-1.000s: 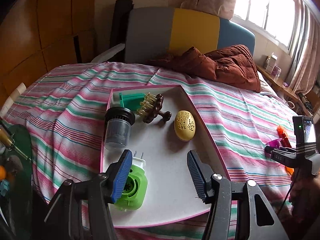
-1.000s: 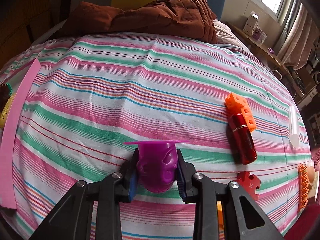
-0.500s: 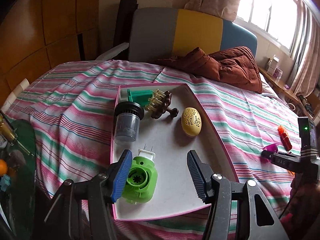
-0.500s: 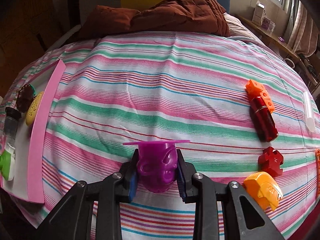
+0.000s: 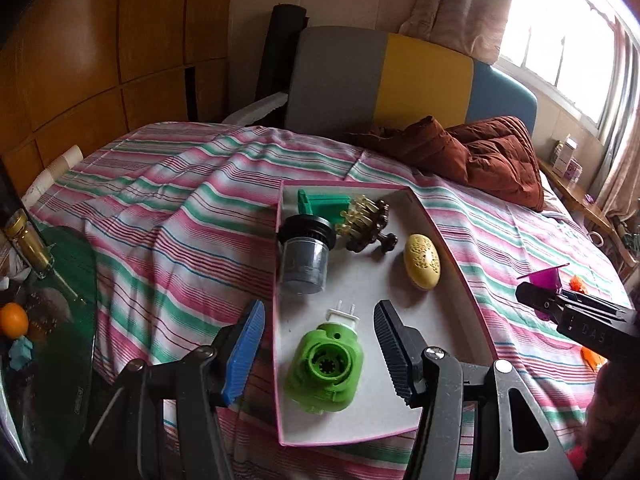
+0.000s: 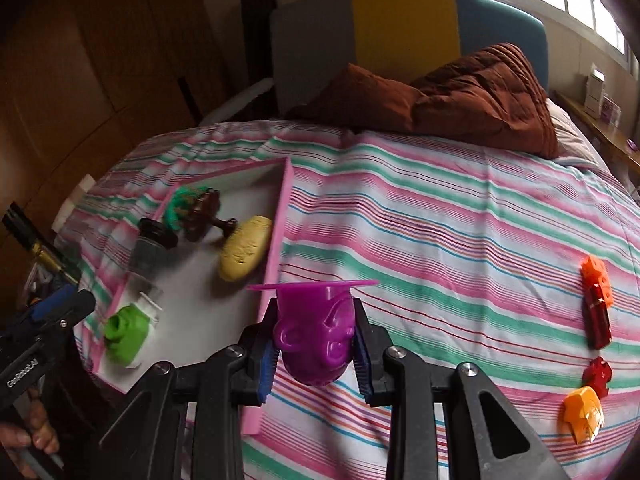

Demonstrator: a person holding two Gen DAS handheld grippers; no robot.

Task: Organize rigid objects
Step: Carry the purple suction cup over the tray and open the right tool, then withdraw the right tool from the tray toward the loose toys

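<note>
Purple toy (image 6: pixel 316 334) pinched in right hand-held gripper (image 6: pixel 316 354), now seemingly nearer pink tray (image 6: pixel 276 248) than 1 second before.

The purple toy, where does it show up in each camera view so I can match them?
Left wrist: the purple toy sits at the right edge, clamped in the right tongs, beyond the tray.
Right wrist: purple toy low in the middle, between the tongs' pads.
Shared landmark: the yellow egg in the pink-rimmed tray.

A purple plastic toy (image 6: pixel 316 340) with a flat brim is clamped upright above the pink tray's (image 6: pixel 276 264) edge; orange and red toys (image 6: pixel 596 304) lie on the bed.
</note>
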